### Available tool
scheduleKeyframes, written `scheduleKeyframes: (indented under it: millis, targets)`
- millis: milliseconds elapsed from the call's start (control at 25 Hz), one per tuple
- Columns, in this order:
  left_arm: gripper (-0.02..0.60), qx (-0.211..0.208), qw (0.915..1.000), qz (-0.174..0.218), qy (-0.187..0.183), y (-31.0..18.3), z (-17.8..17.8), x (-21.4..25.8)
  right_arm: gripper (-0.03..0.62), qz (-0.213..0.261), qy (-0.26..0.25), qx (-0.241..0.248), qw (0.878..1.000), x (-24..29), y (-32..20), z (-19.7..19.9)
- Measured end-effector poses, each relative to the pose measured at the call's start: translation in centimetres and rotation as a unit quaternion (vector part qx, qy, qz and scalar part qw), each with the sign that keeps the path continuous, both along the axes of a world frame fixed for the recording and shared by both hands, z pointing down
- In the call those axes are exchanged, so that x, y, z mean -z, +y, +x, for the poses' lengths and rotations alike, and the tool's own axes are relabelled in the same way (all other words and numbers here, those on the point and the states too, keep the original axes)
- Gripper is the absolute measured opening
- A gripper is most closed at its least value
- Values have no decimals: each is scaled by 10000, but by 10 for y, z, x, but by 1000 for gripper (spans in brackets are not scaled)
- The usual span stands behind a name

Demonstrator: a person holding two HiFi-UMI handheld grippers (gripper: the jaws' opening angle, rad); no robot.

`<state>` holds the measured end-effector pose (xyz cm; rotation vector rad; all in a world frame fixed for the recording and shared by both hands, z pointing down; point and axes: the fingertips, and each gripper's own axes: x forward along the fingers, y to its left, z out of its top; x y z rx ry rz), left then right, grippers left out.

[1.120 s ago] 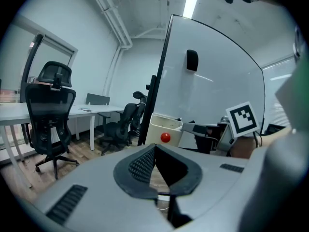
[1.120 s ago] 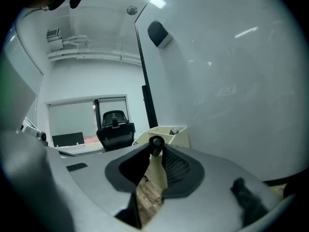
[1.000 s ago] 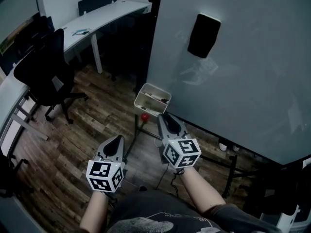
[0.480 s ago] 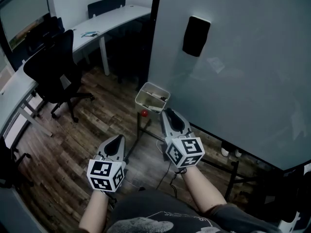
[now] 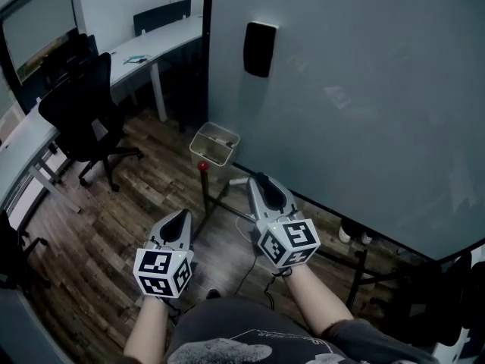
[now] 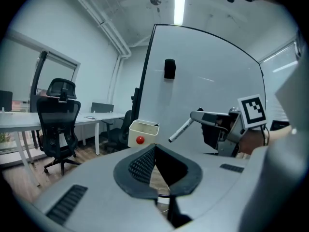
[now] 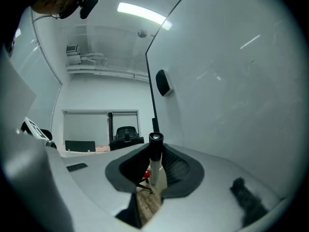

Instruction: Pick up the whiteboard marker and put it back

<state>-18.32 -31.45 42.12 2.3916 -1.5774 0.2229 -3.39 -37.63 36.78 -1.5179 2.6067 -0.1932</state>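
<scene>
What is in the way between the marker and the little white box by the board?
Nothing that I can see. The right hand-held gripper is shut on the whiteboard marker. Between it and the white tray at the whiteboard's lower corner there is only open air above the wooden floor.

Both forearms reach forward from the torso, side by side and apart. The left gripper (image 5: 180, 218) is the nearer of the two; its jaws are pressed together with nothing between them. The right gripper (image 5: 261, 182) is further forward, and its jaws are clamped on the whiteboard marker (image 7: 155, 161), whose dark-capped end sticks out beyond the fingertips. Each gripper's marker cube sits just ahead of the wrist.
</scene>
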Motion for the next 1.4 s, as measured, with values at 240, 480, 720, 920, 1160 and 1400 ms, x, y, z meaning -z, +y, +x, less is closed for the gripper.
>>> scheduleKeyframes:
  millis: [240,480,720,920,1160,1400]
  targets:
    - [14,110,9999,49,47,30,29,1,86,-199,94,146,9997,-16,43,32]
    - [14,251,9997,-29,54,69,52,-5,84,-412,131,353,9984,-32,88,51]
    - [14,365,9993,-83,19,109,67,-9,84,-557,183,579,9966,-45,131,59]
    - [14,424,9990,-172,0,137,75,-17,84,-607,219,686,9956,-53,159,63]
    - [12,549,9983,-187,91,162,80,-21,84,-660,249,769,9945,-58,182,70]
    - [14,554,9984,-104,-29,171,83,-18,84,-590,334,842,9941,-55,190,71]
